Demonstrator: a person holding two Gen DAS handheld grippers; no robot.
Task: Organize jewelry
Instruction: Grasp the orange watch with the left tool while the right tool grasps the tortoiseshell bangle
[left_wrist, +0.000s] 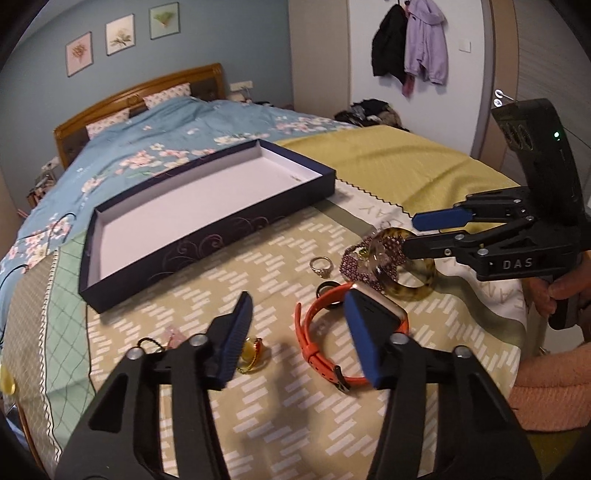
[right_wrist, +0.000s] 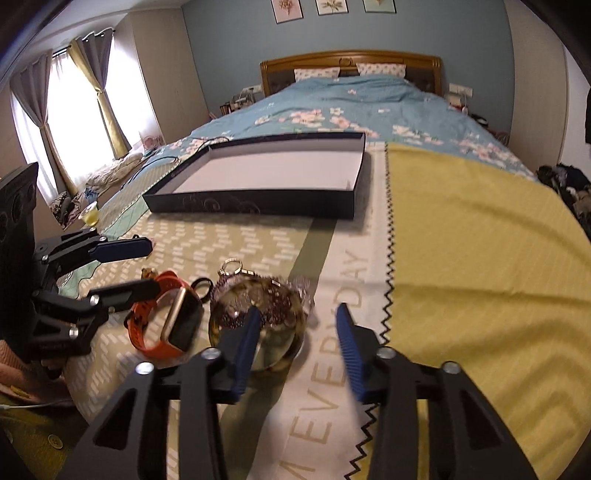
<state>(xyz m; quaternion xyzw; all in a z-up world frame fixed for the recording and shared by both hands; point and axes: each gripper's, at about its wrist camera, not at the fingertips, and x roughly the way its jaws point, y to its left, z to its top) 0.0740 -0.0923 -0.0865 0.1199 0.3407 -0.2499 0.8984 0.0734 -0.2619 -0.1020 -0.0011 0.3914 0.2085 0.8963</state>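
A dark blue box (left_wrist: 207, 236) with a white inside lies open on the bed; it also shows in the right wrist view (right_wrist: 258, 205). In front of it lie an orange-strapped watch (left_wrist: 325, 332) (right_wrist: 162, 325), a tortoiseshell bangle (left_wrist: 410, 288) (right_wrist: 288, 350), a purple beaded piece (left_wrist: 354, 262) (right_wrist: 273, 306), a silver ring (left_wrist: 320, 266) (right_wrist: 232, 266), a black ring (left_wrist: 328, 291) and a gold ring (left_wrist: 253, 352). My left gripper (left_wrist: 299, 310) is open just above the watch and gold ring. My right gripper (right_wrist: 295, 321) is open over the bangle's right edge.
The jewelry lies on a patterned cloth (left_wrist: 258, 387) next to a yellow cloth (right_wrist: 480, 258) on a blue floral bedspread (left_wrist: 166, 122). A small braided loop and a pink item (left_wrist: 162, 341) lie at the left. A window with curtains (right_wrist: 74, 110) is left of the bed.
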